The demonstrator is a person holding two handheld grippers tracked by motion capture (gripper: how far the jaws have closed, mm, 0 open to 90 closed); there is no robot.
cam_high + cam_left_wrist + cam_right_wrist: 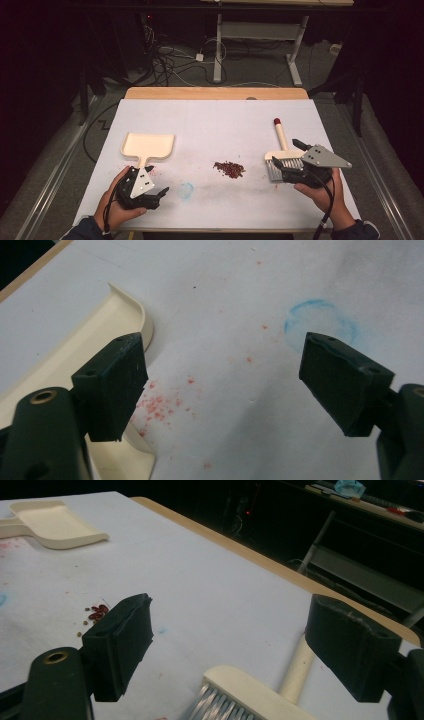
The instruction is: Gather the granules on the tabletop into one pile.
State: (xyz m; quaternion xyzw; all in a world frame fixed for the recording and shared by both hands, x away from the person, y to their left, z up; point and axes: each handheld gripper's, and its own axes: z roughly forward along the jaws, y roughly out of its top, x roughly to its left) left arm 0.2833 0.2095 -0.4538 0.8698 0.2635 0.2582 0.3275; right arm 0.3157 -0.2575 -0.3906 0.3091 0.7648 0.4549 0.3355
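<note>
On the white table point(215, 125), both claws, left claw point(161, 194) and right claw point(287, 156), gape released.

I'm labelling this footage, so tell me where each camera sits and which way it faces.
High view: above the person's side, looking forward and down at the table; both hands show.
Left gripper view: between open jaws, down at the dustpan.
Right gripper view: over the brush, across the table.
Shared: dustpan, red bits.

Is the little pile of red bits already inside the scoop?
No, the red bits lie in a heap on the bare white table, apart from the cream scoop, which sits empty off to the side.
</note>
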